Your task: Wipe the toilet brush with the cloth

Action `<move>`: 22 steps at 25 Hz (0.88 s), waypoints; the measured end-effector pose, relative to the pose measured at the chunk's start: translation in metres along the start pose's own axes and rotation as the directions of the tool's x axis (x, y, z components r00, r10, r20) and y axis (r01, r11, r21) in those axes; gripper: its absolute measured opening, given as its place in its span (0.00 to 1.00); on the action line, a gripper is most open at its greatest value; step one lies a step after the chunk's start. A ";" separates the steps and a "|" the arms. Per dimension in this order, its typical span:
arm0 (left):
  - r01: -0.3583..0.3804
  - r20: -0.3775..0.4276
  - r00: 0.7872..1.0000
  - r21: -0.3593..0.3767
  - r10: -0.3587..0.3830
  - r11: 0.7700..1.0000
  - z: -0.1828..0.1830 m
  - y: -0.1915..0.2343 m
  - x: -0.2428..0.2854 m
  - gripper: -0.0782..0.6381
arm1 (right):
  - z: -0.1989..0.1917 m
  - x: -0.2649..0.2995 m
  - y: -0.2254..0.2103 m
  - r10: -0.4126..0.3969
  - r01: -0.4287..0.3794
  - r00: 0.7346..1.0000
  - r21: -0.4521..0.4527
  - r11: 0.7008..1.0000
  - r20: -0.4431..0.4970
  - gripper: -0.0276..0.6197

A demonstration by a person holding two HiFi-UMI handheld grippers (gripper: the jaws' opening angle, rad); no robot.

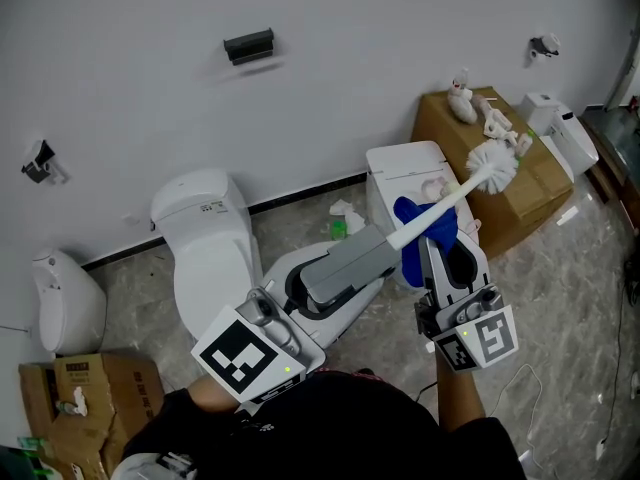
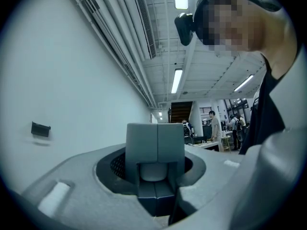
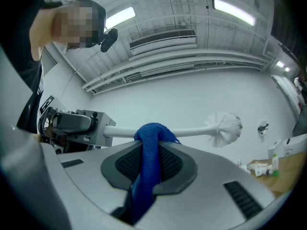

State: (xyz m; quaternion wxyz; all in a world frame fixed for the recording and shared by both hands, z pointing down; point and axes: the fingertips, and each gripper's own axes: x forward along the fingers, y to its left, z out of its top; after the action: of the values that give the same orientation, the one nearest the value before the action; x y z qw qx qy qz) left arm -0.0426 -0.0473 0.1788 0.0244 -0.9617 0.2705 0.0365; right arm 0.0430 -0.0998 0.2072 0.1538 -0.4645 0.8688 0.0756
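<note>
The toilet brush has a white bristle head point(image 1: 492, 166) point(image 3: 224, 126), a white shaft point(image 1: 432, 215) and a grey block-shaped handle end point(image 2: 156, 143). My left gripper point(image 1: 345, 263) point(image 2: 156, 176) is shut on that grey end and holds the brush out level toward the right; in the right gripper view it shows at the left point(image 3: 72, 123). A blue cloth point(image 1: 413, 230) point(image 3: 149, 152) is looped over the middle of the shaft. My right gripper point(image 1: 440, 253) point(image 3: 151, 164) is shut on the cloth, just under the shaft.
A white toilet point(image 1: 205, 228) stands at the left, and an open toilet bowl point(image 1: 292, 280) lies under the grippers. Behind are a white tank point(image 1: 400, 168) and a cardboard box point(image 1: 520, 193) bearing small white things. Another box point(image 1: 70, 388) sits lower left. A cable point(image 1: 520, 378) lies on the floor.
</note>
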 end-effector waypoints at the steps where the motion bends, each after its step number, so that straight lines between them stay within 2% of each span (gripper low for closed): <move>1: 0.002 0.000 1.000 -0.001 -0.002 1.000 0.001 0.001 0.001 0.33 | 0.000 0.001 -0.002 -0.004 0.004 1.000 -0.001 1.000 -0.001 0.14; 14: 0.011 -0.008 1.000 0.008 -0.011 1.000 0.003 0.005 0.002 0.33 | 0.001 0.005 -0.017 -0.037 0.036 0.999 0.008 0.999 0.008 0.14; 22: 0.009 -0.026 1.000 -0.015 -0.010 1.000 -0.001 0.003 0.002 0.33 | 0.001 0.002 -0.027 -0.060 0.060 0.998 0.008 0.998 0.007 0.14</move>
State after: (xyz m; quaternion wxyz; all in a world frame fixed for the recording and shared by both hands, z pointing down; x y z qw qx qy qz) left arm -0.0420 -0.0509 0.1792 0.0140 -0.9635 0.2659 0.0256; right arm 0.0648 -0.1156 0.2056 0.1609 -0.4893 0.8543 0.0692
